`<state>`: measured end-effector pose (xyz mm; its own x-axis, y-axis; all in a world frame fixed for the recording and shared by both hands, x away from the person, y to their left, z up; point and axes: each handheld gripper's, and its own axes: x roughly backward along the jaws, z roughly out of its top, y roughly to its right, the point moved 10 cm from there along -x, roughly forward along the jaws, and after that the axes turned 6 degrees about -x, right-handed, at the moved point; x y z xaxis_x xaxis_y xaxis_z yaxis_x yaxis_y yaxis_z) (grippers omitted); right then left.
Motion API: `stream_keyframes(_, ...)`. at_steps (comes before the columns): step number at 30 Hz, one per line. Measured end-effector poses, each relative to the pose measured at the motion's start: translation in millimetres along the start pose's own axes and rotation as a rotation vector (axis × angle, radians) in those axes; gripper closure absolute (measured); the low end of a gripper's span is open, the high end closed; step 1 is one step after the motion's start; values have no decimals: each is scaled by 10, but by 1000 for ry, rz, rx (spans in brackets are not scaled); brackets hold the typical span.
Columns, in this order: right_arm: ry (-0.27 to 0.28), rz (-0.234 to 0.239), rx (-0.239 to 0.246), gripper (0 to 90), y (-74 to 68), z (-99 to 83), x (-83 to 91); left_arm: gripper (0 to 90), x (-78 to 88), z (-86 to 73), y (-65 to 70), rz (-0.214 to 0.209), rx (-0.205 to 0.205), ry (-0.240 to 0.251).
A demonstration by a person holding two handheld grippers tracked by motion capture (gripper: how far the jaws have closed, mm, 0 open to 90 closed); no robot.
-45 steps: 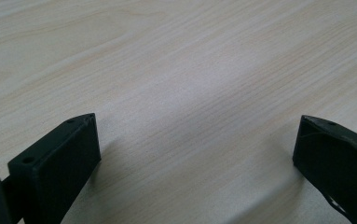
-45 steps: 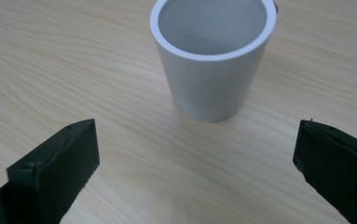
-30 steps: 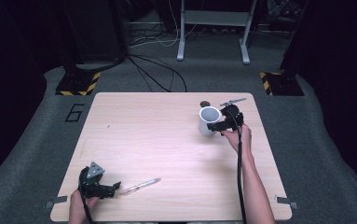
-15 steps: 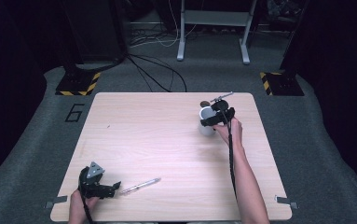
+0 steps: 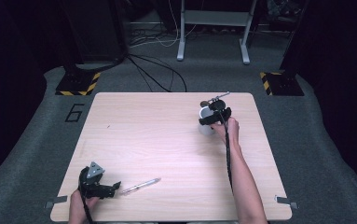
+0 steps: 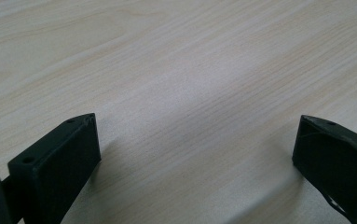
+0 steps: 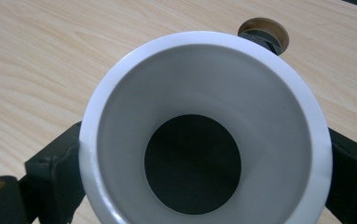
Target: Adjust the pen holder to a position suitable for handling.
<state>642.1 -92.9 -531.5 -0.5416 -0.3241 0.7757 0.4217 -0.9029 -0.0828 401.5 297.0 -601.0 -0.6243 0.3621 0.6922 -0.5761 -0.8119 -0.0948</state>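
Right gripper view: the right gripper point(image 7: 199, 154) has its jaws pressed on either side of a white cup point(image 7: 204, 126). Beyond them lies a small brown disc point(image 7: 263, 29). Left gripper point(image 6: 195, 154) gapes wide over bare table point(image 6: 176, 70); a pen point(image 5: 141, 185) lies just beside it.

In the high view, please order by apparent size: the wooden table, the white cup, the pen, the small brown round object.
1. Light wooden table
2. Thin silver pen and white cup: the pen is longer, the cup bulkier, so unranked
3. Small brown round object
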Motion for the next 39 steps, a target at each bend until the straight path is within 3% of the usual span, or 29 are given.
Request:
stream_keyframes(10,-9,1,0,55,-21,-15,11,7,0,0,1,0,1,0)
stream_keyframes(39,-34,75,108,56,-506,-251,144,7,1,-2,1,0,-1,-3)
